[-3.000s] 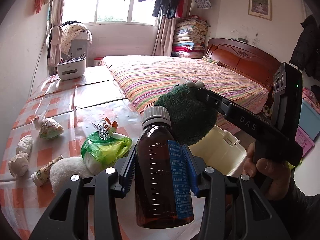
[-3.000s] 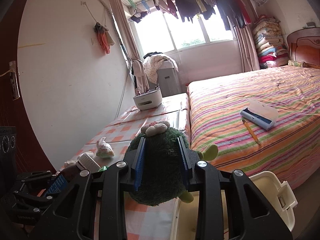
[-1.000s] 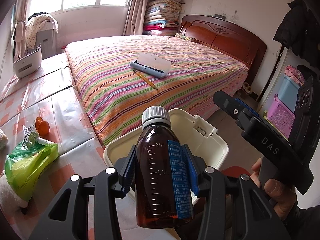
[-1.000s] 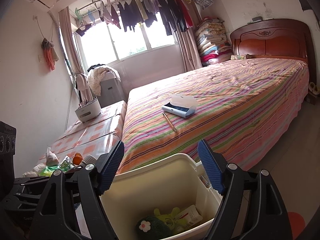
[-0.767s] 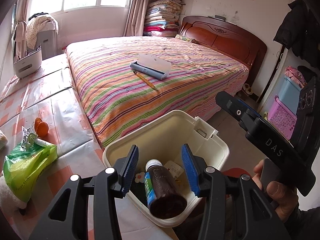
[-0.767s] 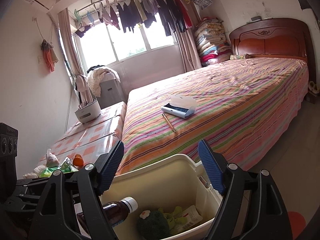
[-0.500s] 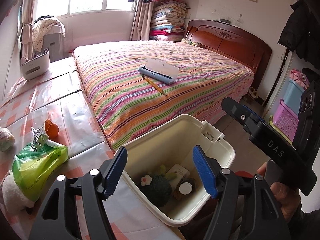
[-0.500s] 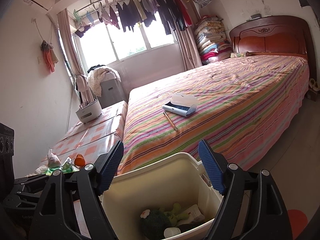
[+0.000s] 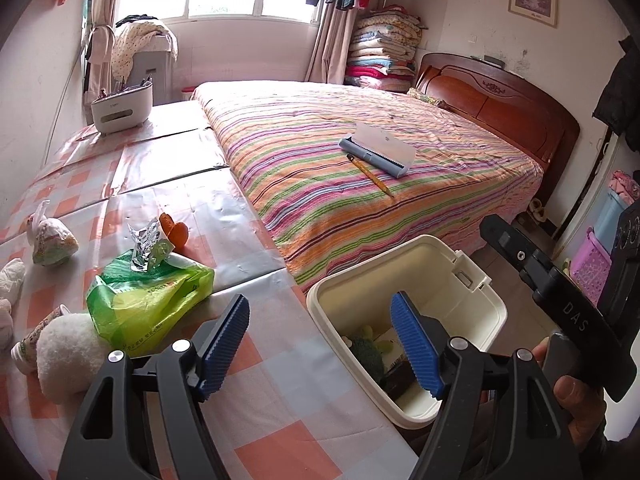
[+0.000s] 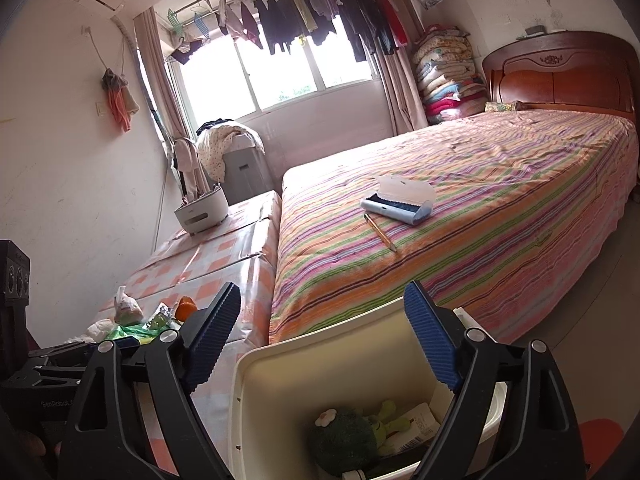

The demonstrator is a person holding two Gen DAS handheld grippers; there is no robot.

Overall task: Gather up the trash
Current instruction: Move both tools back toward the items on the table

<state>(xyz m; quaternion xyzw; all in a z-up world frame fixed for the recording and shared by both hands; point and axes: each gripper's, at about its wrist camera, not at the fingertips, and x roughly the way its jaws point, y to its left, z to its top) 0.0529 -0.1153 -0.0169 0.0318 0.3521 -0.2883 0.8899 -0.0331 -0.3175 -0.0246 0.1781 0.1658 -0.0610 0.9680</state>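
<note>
A cream bin (image 9: 472, 292) stands on the floor between the checked table (image 9: 280, 400) and the bed; it also shows in the right wrist view (image 10: 280, 396). Inside lie a green plush toy (image 10: 344, 444), a brown bottle (image 9: 400, 376) and a small carton (image 10: 416, 424). My left gripper (image 9: 326, 346) is open and empty, over the table edge beside the bin. My right gripper (image 10: 320, 340) is open and empty above the bin. On the table lie a green plastic bag (image 9: 148, 300), foil wrapper (image 9: 146, 244), orange peel (image 9: 176, 232), a white fluffy ball (image 9: 68, 352), a small tube (image 9: 36, 334) and a tied bag (image 9: 50, 238).
A striped bed (image 9: 360, 184) holds an open pencil case (image 9: 378, 154) and a pencil (image 9: 370, 176). A white holder (image 9: 120, 108) stands at the table's far end. Crumpled white tissue (image 9: 10, 280) lies at the left edge. Coloured baskets (image 9: 592, 260) stand at the right.
My left gripper opened and dropped the brown bottle into the bin, then swung left toward the table. The right gripper stayed open above the bin.
</note>
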